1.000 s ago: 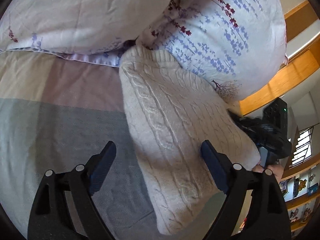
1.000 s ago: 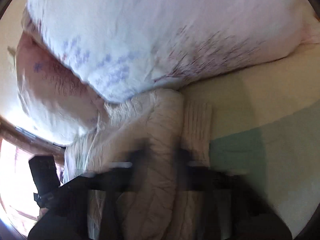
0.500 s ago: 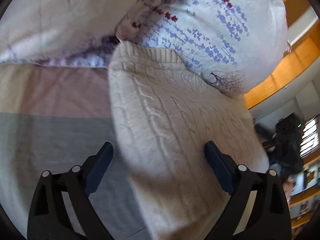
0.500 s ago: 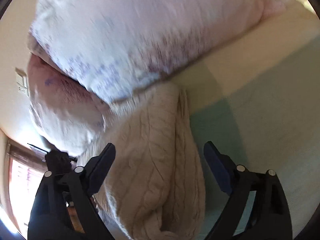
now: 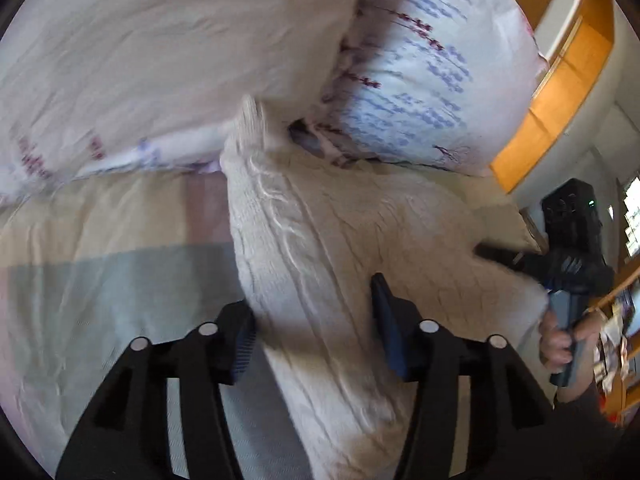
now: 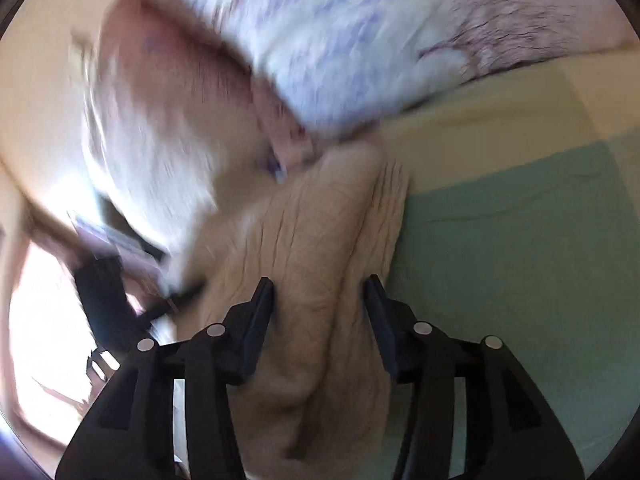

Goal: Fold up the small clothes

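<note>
A folded cream cable-knit sweater lies on the bed, its far end against the pillows. My left gripper straddles its near left edge, fingers partly closed with a fold of knit between them. The sweater also shows in the right wrist view. My right gripper straddles its near right end, fingers narrowed around a thick fold. The right gripper also shows in the left wrist view, held in a hand at the sweater's far right edge. The left gripper is a dark blurred shape in the right wrist view.
Two white pillows with purple flower print lie just behind the sweater. The bed sheet has green, cream and pink blocks. A wooden headboard and shelves stand at the right.
Both grippers went from wide open to partly closed around folds of the sweater. Both moved in toward the sweater's near end, and the views are blurred by motion.
</note>
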`<state>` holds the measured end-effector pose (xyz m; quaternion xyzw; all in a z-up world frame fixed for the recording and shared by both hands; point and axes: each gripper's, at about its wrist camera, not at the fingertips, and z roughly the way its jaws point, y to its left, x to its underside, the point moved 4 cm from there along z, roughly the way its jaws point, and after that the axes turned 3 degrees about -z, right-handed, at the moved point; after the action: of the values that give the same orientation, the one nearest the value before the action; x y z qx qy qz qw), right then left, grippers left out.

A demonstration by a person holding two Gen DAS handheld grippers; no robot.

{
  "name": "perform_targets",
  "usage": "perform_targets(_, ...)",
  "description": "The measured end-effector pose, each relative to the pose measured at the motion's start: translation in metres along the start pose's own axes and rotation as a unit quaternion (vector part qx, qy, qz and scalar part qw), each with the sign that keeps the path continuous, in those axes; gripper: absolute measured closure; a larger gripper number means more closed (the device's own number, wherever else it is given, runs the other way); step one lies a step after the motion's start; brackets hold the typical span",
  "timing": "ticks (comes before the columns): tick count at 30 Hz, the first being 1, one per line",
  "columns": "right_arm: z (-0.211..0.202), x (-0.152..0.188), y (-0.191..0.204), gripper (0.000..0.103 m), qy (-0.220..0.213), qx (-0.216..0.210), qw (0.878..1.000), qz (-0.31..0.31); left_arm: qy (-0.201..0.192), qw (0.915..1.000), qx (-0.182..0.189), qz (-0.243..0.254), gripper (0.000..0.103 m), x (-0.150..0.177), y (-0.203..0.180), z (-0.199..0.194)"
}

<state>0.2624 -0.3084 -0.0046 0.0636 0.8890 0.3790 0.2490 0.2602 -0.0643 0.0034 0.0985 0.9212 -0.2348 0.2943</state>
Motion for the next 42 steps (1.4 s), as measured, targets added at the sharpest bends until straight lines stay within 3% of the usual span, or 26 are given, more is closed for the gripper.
perform_targets(2,-0.017,-0.008,-0.004,0.052,-0.045,0.000,0.999,0.015,-0.013,0.9999,-0.003,0.006,0.043,0.000,-0.005,-0.004)
perform_targets(4,-0.013,-0.011,-0.002,0.051,-0.030,0.000,0.999,0.016,-0.009,0.9999,-0.011,0.010,0.041,-0.003,-0.010,0.002)
perform_targets(5,0.000,-0.007,0.003,0.084,0.001,-0.002,1.000,0.002,-0.006,0.9998,-0.015,0.011,0.039,-0.002,-0.010,0.004)
perform_targets(6,0.013,-0.001,0.009,0.088,0.028,0.018,0.999,-0.023,-0.003,0.9997,-0.019,0.012,0.038,-0.001,-0.012,0.008)
perform_targets(8,0.019,0.000,0.011,0.090,0.014,0.081,0.995,-0.054,0.003,0.9999,-0.014,0.005,0.037,0.002,-0.010,0.014)
perform_targets(12,0.016,-0.010,-0.012,0.090,-0.014,0.101,0.994,0.028,0.005,0.9998,0.003,-0.018,0.035,0.000,-0.001,0.020)
perform_targets(14,0.020,-0.012,-0.001,0.082,-0.020,0.135,0.991,0.006,-0.001,0.9998,0.000,-0.022,0.035,0.000,-0.003,0.019)
perform_targets(17,-0.014,-0.008,0.016,0.072,-0.080,0.166,0.983,-0.017,-0.023,0.9995,-0.012,-0.018,0.035,0.007,-0.007,-0.007)
perform_targets(18,-0.033,0.000,0.029,0.069,-0.110,0.136,0.984,-0.033,-0.018,0.9996,-0.015,-0.016,0.032,0.012,-0.008,-0.020)
perform_targets(20,-0.053,0.015,0.049,0.050,-0.127,0.070,0.988,-0.061,-0.043,0.9984,-0.037,-0.004,0.016,0.021,-0.010,-0.044)
perform_targets(21,-0.053,0.025,0.061,0.050,-0.122,0.046,0.988,-0.082,-0.057,0.9972,-0.049,0.002,0.015,0.028,-0.013,-0.057)
perform_targets(23,-0.041,0.039,0.070,0.049,-0.092,0.035,0.989,-0.106,-0.071,0.9943,-0.079,-0.008,0.002,0.043,-0.016,-0.072)
perform_targets(26,0.007,0.050,0.041,0.047,0.000,0.108,0.989,-0.097,-0.074,0.9922,-0.100,-0.009,0.002,0.059,-0.025,-0.077)
perform_targets(30,-0.015,0.056,0.049,0.044,-0.041,0.114,0.987,-0.108,-0.030,0.9812,-0.190,0.017,0.002,0.082,-0.037,-0.066)
perform_targets(31,-0.026,0.062,0.053,0.030,-0.052,0.120,0.984,-0.118,-0.026,0.9780,-0.206,0.023,0.002,0.087,-0.039,-0.065)
perform_targets(32,-0.039,0.070,0.058,0.009,-0.071,0.137,0.979,-0.134,-0.022,0.9755,-0.218,0.025,0.002,0.092,-0.040,-0.063)
perform_targets(33,-0.050,0.081,0.064,0.004,-0.090,0.159,0.972,-0.149,-0.018,0.9742,-0.224,0.026,0.002,0.097,-0.041,-0.061)
perform_targets(35,-0.055,0.098,0.066,0.003,-0.100,0.203,0.960,-0.168,-0.010,0.9752,-0.220,0.023,0.002,0.102,-0.042,-0.055)
perform_targets(37,-0.042,0.112,0.067,0.001,-0.075,0.254,0.947,-0.183,0.000,0.9755,-0.219,0.019,0.002,0.104,-0.040,-0.047)
perform_targets(40,-0.025,0.123,0.062,0.001,-0.044,0.310,0.928,-0.201,0.019,0.9742,-0.225,0.008,0.002,0.109,-0.035,-0.035)
perform_targets(42,-0.020,0.128,0.058,0.001,-0.038,0.326,0.923,-0.199,0.028,0.9723,-0.232,0.000,0.002,0.114,-0.029,-0.030)
